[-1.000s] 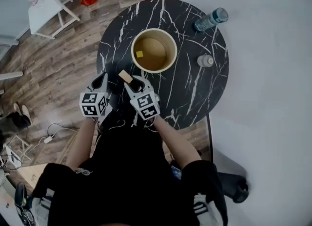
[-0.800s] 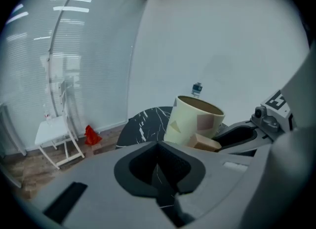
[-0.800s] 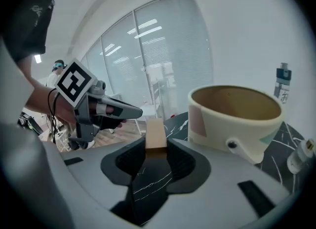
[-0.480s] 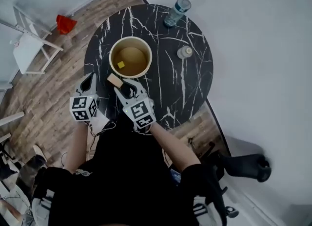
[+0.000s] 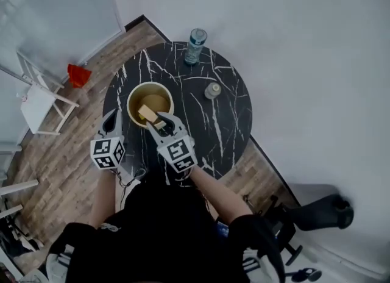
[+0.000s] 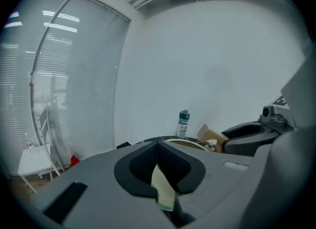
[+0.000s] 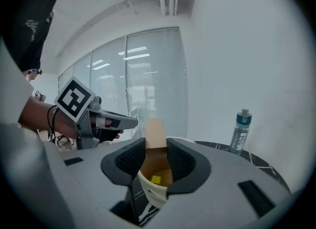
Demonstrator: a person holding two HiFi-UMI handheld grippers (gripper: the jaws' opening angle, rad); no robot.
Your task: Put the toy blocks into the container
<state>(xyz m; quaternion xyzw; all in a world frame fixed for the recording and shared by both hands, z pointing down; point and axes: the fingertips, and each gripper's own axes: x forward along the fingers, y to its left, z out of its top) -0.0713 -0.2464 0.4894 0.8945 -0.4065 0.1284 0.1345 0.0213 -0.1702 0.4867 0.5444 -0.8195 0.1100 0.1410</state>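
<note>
Head view: right claw [image 5: 159, 119] pinches a tan wooden block [image 5: 146, 113] above the round container [image 5: 130, 100] on the black marble table [image 5: 225, 117]; left claw [image 5: 110, 119], pressed together, hovers beside the container

My round black table [image 5: 225, 123]
I see a container [image 5: 130, 96], a water bottle [image 5: 195, 45] and a small jar [image 5: 212, 90] standing on it, all apart.

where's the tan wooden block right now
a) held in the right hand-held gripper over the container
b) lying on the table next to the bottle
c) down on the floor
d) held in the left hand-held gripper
a: the right hand-held gripper has its jaws shut on the tan block, which hangs over the open top of the container.
</note>
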